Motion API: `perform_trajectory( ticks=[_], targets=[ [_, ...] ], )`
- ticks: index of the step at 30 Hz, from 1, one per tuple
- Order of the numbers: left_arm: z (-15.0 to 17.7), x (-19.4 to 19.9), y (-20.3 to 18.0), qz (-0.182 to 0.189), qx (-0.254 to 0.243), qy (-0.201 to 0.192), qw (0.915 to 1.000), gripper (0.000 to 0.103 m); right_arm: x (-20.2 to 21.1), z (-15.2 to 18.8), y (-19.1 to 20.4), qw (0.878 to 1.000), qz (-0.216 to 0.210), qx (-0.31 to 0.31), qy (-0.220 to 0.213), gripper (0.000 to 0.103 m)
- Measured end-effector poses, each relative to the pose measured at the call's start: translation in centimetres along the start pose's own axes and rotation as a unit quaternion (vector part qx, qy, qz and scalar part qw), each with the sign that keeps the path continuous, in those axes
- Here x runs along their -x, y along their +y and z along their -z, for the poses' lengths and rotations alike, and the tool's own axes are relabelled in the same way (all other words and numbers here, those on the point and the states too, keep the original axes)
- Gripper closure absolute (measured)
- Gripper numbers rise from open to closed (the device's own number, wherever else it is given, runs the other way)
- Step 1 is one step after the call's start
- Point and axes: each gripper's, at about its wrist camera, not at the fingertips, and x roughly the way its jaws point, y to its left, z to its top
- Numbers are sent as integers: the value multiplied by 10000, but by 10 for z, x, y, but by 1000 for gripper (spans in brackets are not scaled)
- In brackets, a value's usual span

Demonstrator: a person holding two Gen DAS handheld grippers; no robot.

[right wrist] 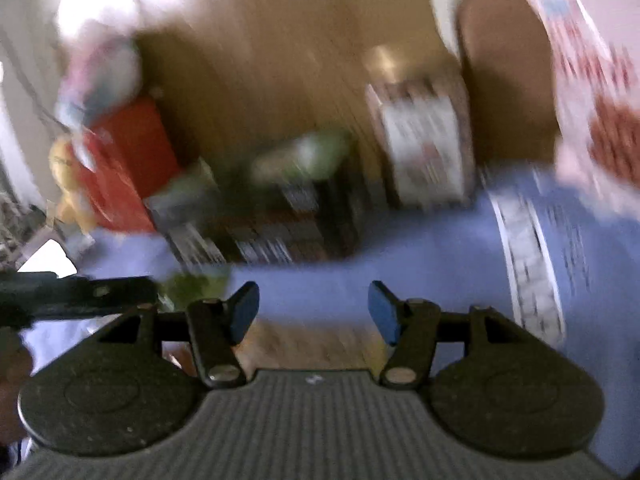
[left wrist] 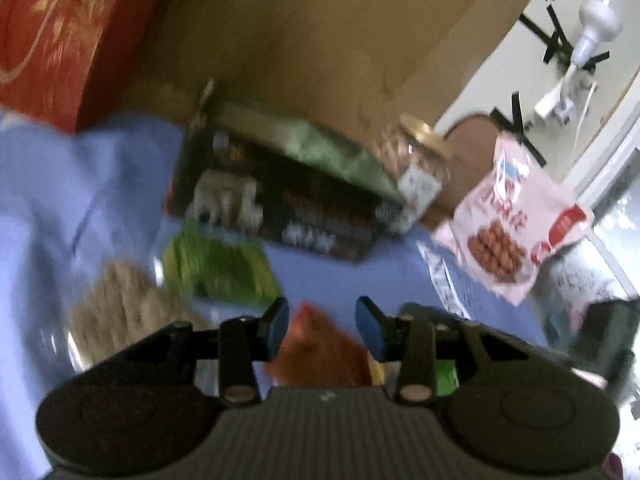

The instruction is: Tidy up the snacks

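Though both views blurred, blue cloth carries snacks; cardboard wall behind; left gripper, right gripper gape empty

Both our wrist views sit low and close over the blue worktop, facing the cardboard box; both catch the dark snack box.

Surface: a blue cloth covering the support. Directly on it lie a dark flat rectangular box at centre, a bright green packet near left, an orange packet nearest, and a printed white strip right.
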Motion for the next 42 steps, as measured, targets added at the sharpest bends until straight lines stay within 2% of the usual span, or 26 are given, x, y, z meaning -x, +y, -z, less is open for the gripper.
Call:
perform_trajectory(
  ticks=[1,2,4,7,8,9,11,14,16,19,21,23,25,29,31,32,33,34,36,39,42],
  targets=[
    [5,2,3,5,61,39,10000,66,-7,7,-5,9995,-8,-248,206,39],
    [10,6,7,10,138,53,9999,66,-8,13,-9,9991,-60,-400,148,39],
    [19,14,16,-1,302,74,9995,66,-5,20,3,9995,-209,-182,158,40],
    [28,25,27,-61,478,101,9988,66,-6,30,26,9943,-978,145,406,39],
    [30,28,29,-91,494,102,9987,66,-4,33,37,9919,-1120,386,461,39],
    [32,33,30,-102,496,91,9987,66,-1,35,46,9901,-1192,575,458,40],
    [33,43,32,-61,464,67,9989,66,12,36,53,9897,-1227,714,166,41],
    [38,55,31,33,419,23,9991,66,37,35,43,9911,-1262,375,-195,41],
    [41,56,29,153,444,71,9989,66,49,39,37,9898,-1405,160,-200,41],
    [47,55,24,366,445,213,9981,66,52,55,44,9875,-1526,393,1,40],
    [52,53,16,434,410,311,9977,64,50,64,54,9867,-1401,811,141,38],
    [54,51,11,427,365,384,9977,64,41,68,65,9871,-928,1292,186,31],
    [54,49,7,413,330,442,9976,64,30,69,67,9856,-696,1504,319,30],
    [59,38,5,280,263,640,9972,64,23,69,68,9825,-962,1536,434,28],
    [61,33,7,304,299,595,9973,69,25,75,73,9794,-1022,1693,410,29],
    [62,31,8,254,251,578,9977,75,25,78,77,9780,-1019,1777,390,29],
    [62,30,9,284,240,562,9977,76,26,82,81,9768,-984,1868,353,34],
    [62,30,12,309,301,561,9975,79,27,84,85,9751,-951,1978,309,44],
    [61,31,15,319,362,586,9971,82,27,89,93,9728,-769,2178,193,51],
    [57,37,11,287,277,507,9979,82,29,87,95,9732,-790,2156,72,58],
    [42,45,3,347,90,320,9988,82,34,80,98,9726,-765,2185,-218,59]
  ],
)
